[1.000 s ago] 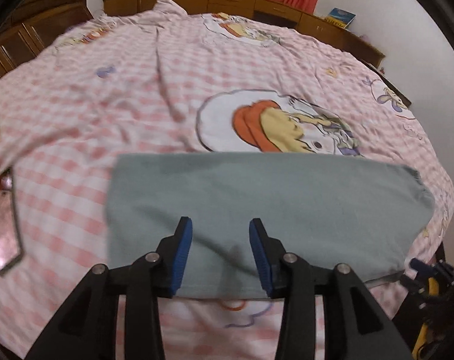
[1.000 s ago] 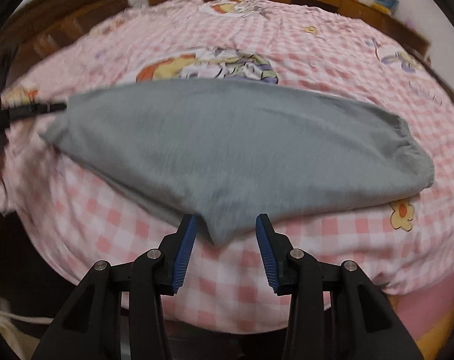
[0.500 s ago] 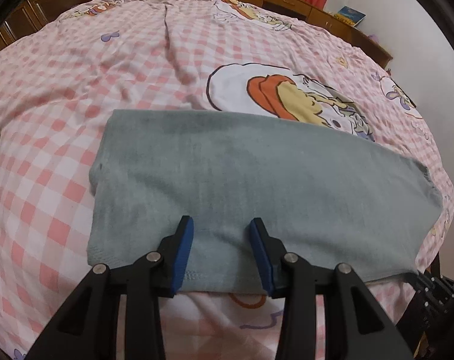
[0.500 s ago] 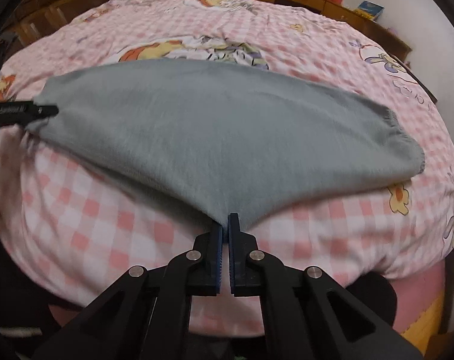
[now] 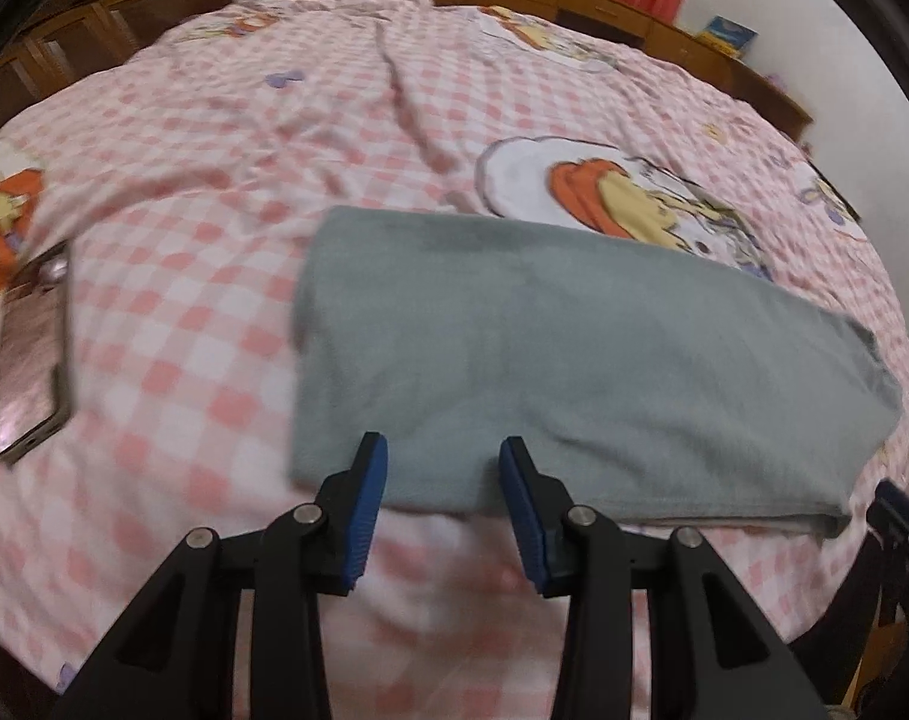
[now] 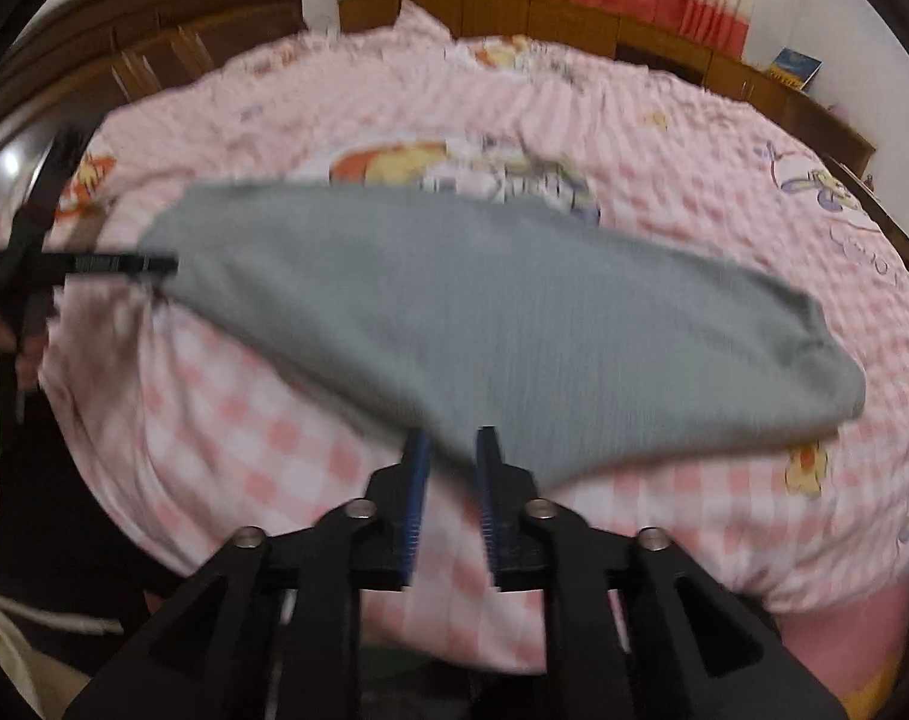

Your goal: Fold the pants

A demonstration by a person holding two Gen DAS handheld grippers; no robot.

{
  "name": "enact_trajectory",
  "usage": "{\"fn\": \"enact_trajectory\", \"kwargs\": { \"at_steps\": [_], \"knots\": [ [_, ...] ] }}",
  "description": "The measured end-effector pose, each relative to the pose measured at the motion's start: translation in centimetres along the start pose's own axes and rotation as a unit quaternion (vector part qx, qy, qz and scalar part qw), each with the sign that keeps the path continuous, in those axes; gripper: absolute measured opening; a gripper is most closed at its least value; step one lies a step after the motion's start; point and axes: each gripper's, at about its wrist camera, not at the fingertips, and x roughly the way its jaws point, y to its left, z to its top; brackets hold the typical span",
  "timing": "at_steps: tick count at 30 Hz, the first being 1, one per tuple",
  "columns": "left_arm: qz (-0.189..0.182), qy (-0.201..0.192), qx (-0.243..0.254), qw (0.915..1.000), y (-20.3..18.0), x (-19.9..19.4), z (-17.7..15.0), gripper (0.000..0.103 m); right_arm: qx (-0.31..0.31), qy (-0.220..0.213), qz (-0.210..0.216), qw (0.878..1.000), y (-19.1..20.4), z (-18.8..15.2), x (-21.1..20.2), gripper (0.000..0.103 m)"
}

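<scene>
Two grippers' open jaws straddle gray pants [image 5: 574, 360].

No words, numbers or brand marks can be read in either view. The pink checked bedsheet [image 5: 226, 192] carries cartoon prints only, and any lettering beside them is too blurred to make out. The cover of the blue book [image 6: 795, 67] on the wooden ledge is too small to read.

matt grey cloth pants [image 5: 574, 360], glossy phone [image 5: 31, 354] — smooth
</scene>
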Motion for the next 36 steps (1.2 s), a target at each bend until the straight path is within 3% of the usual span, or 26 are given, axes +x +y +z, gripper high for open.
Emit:
{"fn": "enact_trajectory", "kwargs": {
  "at_steps": [3,8,14,17,21,22,23,25,31,36],
  "knots": [
    [0.035,-0.013,-0.022,0.9991,1.3,-0.9,-0.1,0.044,0.011,0.008,-0.004,1.000,-0.5,0.6,2.2,0.025],
    [0.024,-0.006,-0.073,0.9970,3.6,-0.4,0.3,0.050,0.043,0.065,0.016,0.997,-1.0,-1.3,6.6,0.026],
    [0.002,-0.010,-0.100,0.9949,3.9,1.2,1.0,0.055,0.107,0.059,0.066,0.990,-3.2,-2.2,7.2,0.027],
    [-0.032,-0.015,-0.120,0.9921,3.6,2.2,1.3,0.057,0.115,0.056,0.072,0.989,-3.3,-2.3,7.2,0.027],
    [-0.035,-0.028,-0.129,0.9906,3.0,3.4,1.9,0.057,0.115,0.058,0.070,0.989,-3.0,-2.2,7.2,0.027],
    [-0.029,-0.032,-0.126,0.9910,2.7,3.5,2.0,0.049,0.116,0.058,0.072,0.989,-3.1,-2.2,7.3,0.028],
    [-0.030,-0.035,-0.123,0.9913,2.5,3.6,2.1,0.030,0.118,0.059,0.076,0.988,-3.2,-2.2,7.3,0.028],
    [-0.044,-0.032,-0.124,0.9908,2.3,3.7,2.4,0.018,0.116,0.060,0.083,0.988,-3.4,-2.0,7.2,0.028],
    [-0.048,-0.057,-0.113,0.9908,1.8,0.9,3.3,0.014,0.091,0.039,0.076,0.992,-3.0,-1.1,5.4,0.028],
    [-0.062,-0.085,-0.081,0.9911,-0.9,-2.2,4.6,0.014,0.089,0.010,0.098,0.991,-3.1,-0.3,3.7,0.028]
  ]
}}
